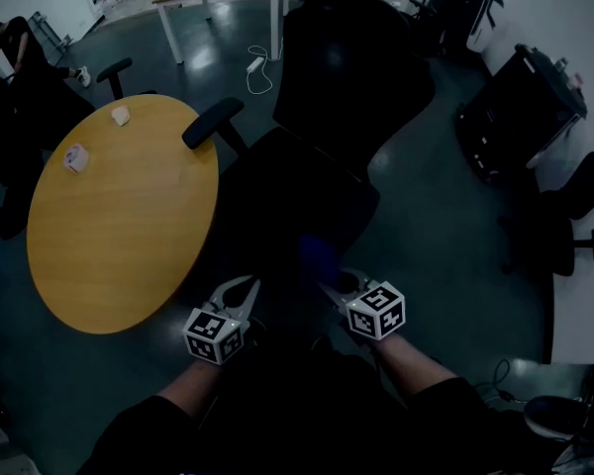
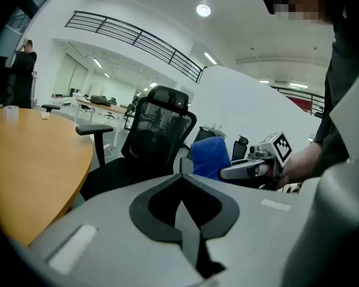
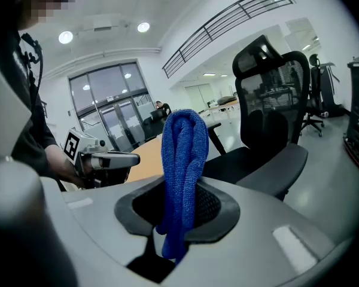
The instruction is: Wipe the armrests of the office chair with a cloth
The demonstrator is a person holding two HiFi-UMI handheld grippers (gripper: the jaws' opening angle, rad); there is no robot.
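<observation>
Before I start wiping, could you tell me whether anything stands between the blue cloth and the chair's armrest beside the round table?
Nothing visible does. Only the black office chair's seat lies between the blue terry cloth in the right gripper and the black padded armrest.

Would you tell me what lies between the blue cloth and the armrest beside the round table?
Only the chair's seat separates cloth and armrest, per the head view.
</observation>
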